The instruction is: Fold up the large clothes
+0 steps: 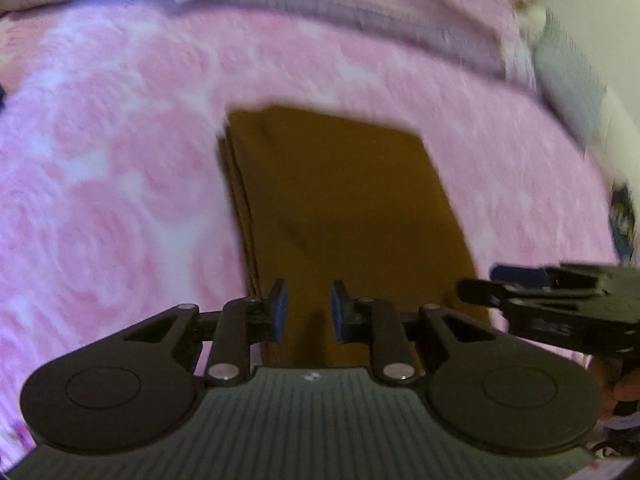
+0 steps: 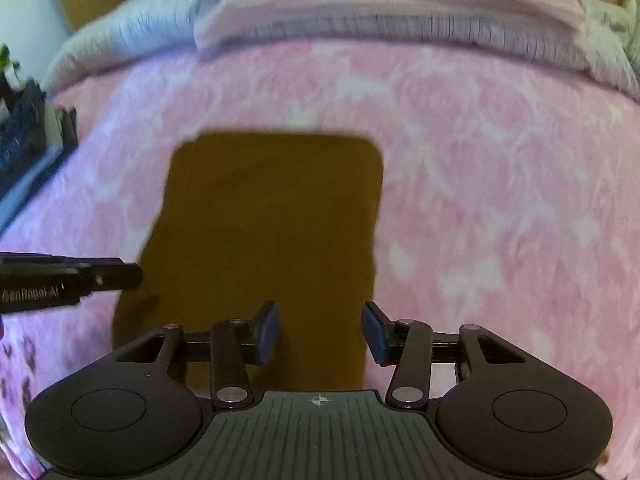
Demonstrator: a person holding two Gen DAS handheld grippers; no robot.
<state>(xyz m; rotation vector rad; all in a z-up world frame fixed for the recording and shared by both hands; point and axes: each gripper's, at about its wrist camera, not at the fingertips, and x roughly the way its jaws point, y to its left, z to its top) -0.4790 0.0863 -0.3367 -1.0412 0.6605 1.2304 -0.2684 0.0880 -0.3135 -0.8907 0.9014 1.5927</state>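
Brown garment lies folded, a neat rectangle on the pink bed. Left gripper and right gripper, both parted and empty, hover over its near edge; pinch corners evenly.

One brown garment, folded into a single rectangle, with several stacked layers showing along its left edge in the left wrist view. One pink blanket beneath it. Two grippers: the left and the right, each with two blue pads. One folded lilac cover at the far end of the bed.
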